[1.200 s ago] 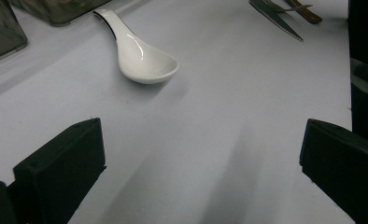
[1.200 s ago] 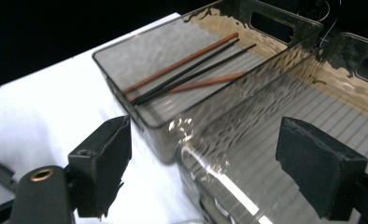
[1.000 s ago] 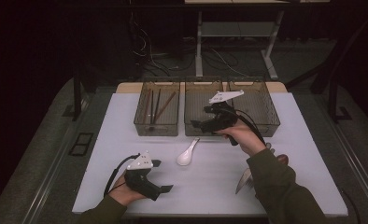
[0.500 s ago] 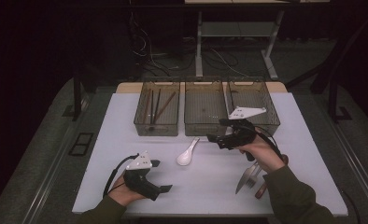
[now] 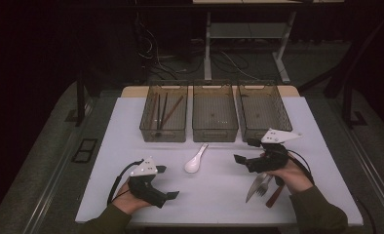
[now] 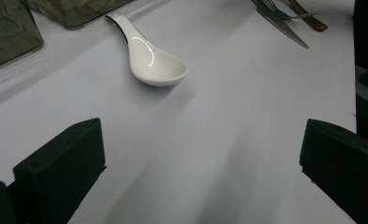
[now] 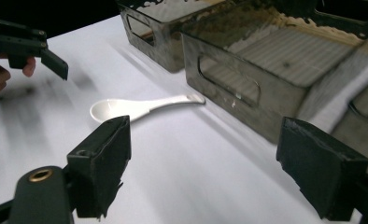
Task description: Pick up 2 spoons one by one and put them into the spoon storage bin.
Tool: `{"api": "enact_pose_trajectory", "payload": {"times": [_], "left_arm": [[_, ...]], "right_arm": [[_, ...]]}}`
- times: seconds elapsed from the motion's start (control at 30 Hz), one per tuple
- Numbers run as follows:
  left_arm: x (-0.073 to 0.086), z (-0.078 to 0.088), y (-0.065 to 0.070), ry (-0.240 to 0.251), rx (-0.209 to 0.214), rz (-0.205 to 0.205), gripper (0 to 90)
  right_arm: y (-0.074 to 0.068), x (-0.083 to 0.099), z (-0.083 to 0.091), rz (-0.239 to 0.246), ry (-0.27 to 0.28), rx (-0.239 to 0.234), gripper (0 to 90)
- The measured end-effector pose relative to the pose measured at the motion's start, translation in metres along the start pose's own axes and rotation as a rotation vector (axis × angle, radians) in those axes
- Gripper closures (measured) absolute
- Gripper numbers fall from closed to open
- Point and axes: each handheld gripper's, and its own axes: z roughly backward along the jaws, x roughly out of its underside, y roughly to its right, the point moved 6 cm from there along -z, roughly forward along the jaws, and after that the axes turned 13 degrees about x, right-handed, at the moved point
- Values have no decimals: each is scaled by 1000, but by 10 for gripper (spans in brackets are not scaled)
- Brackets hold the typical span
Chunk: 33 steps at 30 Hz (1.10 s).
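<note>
A white ceramic spoon [image 5: 196,160] lies on the white table in front of the middle bin, empty, bowl toward the near side. My left gripper [image 5: 166,182] rests at the near left, open, jaws pointing right; in its view the spoon [image 6: 154,60] lies ahead of its wide-apart jaws. My right gripper [image 5: 245,151] hovers at the near right, open, pointing left toward the spoon [image 7: 140,108], nothing between its jaws. Under the right hand lie a knife [image 5: 253,187], a fork [image 5: 264,185] and a brown-handled utensil [image 5: 274,195].
Three clear bins stand in a row at the back: the left bin [image 5: 163,130] holds chopsticks [image 5: 164,108], the middle bin [image 5: 215,131] and the right bin [image 5: 258,132] look empty. Bare tabletop [image 5: 214,195] stretches between the two grippers.
My right gripper has come back from over the bins toward the near right and sunk, now low above the cutlery. The left gripper and the spoon have stayed put.
</note>
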Motion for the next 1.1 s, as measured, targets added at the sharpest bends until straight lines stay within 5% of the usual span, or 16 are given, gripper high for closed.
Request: {"api": "enact_pose_trajectory", "payload": {"times": [0.6, 1.1], "left_arm": [[-3, 5, -3, 10, -24, 2, 0], [-18, 11, -14, 28, -77, 11, 49]], "right_arm": [[8, 64, 36, 7, -27, 27, 176], [16, 79, 54, -26, -11, 45, 176]]}}
